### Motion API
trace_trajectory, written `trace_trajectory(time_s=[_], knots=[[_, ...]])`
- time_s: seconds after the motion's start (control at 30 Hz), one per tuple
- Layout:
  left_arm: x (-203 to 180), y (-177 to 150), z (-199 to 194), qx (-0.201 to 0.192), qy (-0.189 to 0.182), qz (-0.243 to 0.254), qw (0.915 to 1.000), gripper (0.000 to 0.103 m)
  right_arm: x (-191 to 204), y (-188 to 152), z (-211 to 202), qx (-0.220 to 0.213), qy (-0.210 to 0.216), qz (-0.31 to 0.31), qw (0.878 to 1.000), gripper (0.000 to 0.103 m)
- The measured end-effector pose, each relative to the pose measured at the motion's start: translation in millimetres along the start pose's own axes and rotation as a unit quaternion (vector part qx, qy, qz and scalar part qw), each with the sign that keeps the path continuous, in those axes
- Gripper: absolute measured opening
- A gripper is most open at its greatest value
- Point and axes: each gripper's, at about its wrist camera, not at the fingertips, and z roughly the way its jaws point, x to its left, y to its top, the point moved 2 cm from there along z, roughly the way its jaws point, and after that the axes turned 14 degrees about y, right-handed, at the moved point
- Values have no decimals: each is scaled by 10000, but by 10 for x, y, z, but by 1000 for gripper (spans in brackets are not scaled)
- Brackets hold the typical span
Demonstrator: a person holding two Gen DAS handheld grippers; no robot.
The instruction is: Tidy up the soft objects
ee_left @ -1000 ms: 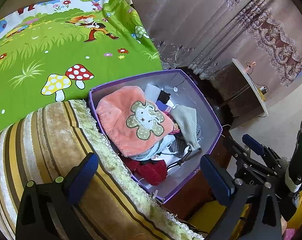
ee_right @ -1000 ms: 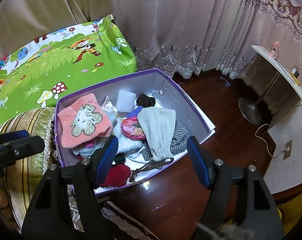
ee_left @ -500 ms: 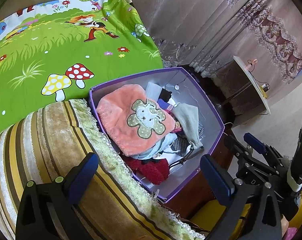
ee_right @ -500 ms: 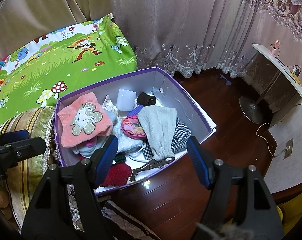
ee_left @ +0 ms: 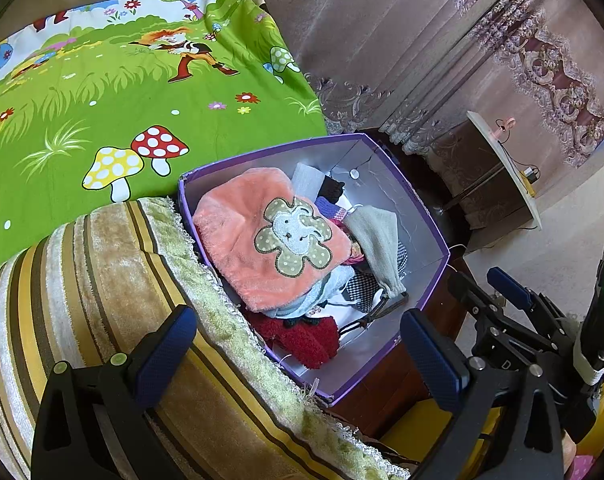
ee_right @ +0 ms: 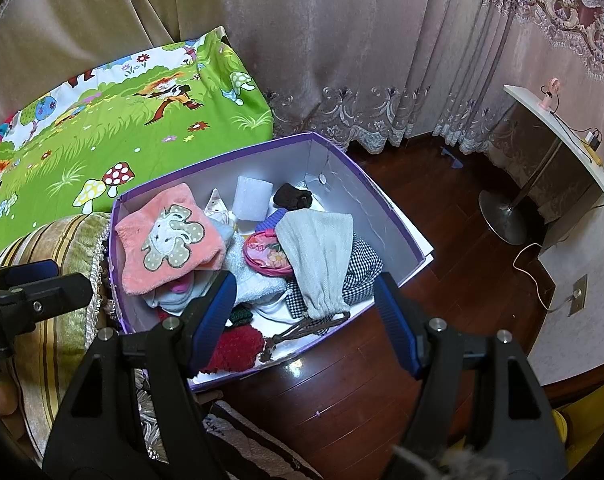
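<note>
Green cartoon sheet (ee_right: 113, 128) with mushrooms and a running figure, upper left. Striped velvet cushion (ee_left: 101, 280) below it. Beige curtains (ee_right: 342, 40) with lace hems hang behind. Dark wood floor (ee_right: 442, 208). White side table (ee_right: 558, 136) on a metal pedestal, cable trailing to a wall outlet (ee_right: 578, 292).

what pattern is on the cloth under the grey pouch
Black-and-white check, clearest in the right wrist view.

No legible text, brand or nr anywhere. Green cartoon sheet (ee_right: 113, 136): pics only (mushrooms, flowers, figure), no words. Pink cloth (ee_left: 269, 236) in purple box (ee_left: 430, 224): flower-face appliqué, no lettering. Gripper bodies: no readable marks.
</note>
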Motion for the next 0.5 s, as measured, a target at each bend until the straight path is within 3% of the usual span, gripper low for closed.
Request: trace_trajectory(time_s=[0.5], knots=[[1, 0, 7, 2, 11, 13, 10000, 103, -15, -7, 7, 23, 20, 38, 10000, 74]])
